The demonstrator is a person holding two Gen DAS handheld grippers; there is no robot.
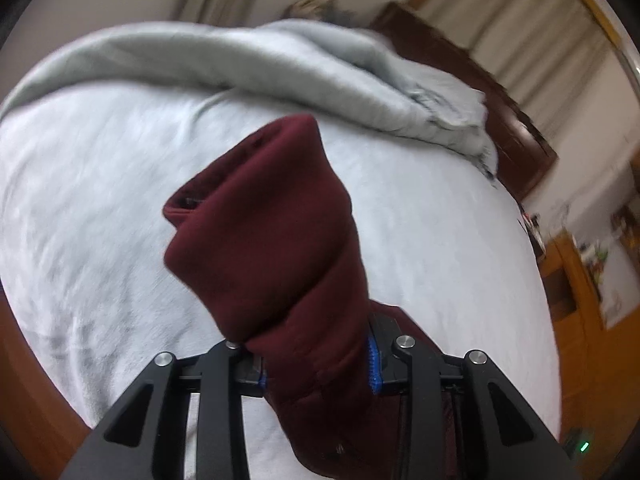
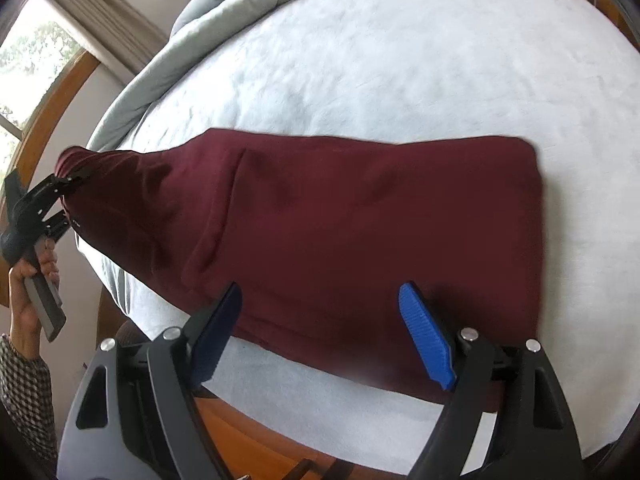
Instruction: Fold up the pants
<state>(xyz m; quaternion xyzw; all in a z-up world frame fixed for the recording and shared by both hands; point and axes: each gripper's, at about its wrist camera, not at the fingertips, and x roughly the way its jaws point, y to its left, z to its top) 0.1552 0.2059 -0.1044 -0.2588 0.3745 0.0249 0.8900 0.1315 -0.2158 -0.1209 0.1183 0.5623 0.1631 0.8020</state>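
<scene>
Pants [image 2: 360, 232] in dark maroon lie folded lengthwise across a white bed sheet [image 2: 400, 60], spread flat over most of their length, with one end lifted off the bed at the left of the right wrist view. That raised end is clamped in the left gripper [image 2: 66, 196], whose jaws are closed on bunched cloth; a bare hand [image 2: 30, 276] holds its grey handle, and a patterned sleeve shows below. In the left wrist view the same gripper [image 1: 316, 364] has the fabric pinched between its blue pads [image 1: 374, 364], and the cloth stands up in a thick roll that hides the left pad almost entirely. This view is smeared with motion blur, so the room's details are hard to make out. A tiny pale mark sits on the fabric near the gripped end, too small to read.

The right gripper [image 2: 320, 320] hovers over the near edge of the pants with its fingers spread wide and nothing between them; whether the tips touch the cloth cannot be told.

A grey quilt [image 1: 280, 64] is bunched along the far side of the bed. A wooden bed frame [image 2: 52, 108] curves at the left, beside a window [image 2: 24, 64] with beige curtains [image 2: 100, 12]. A dark wooden headboard [image 1: 480, 92] stands behind the quilt.
</scene>
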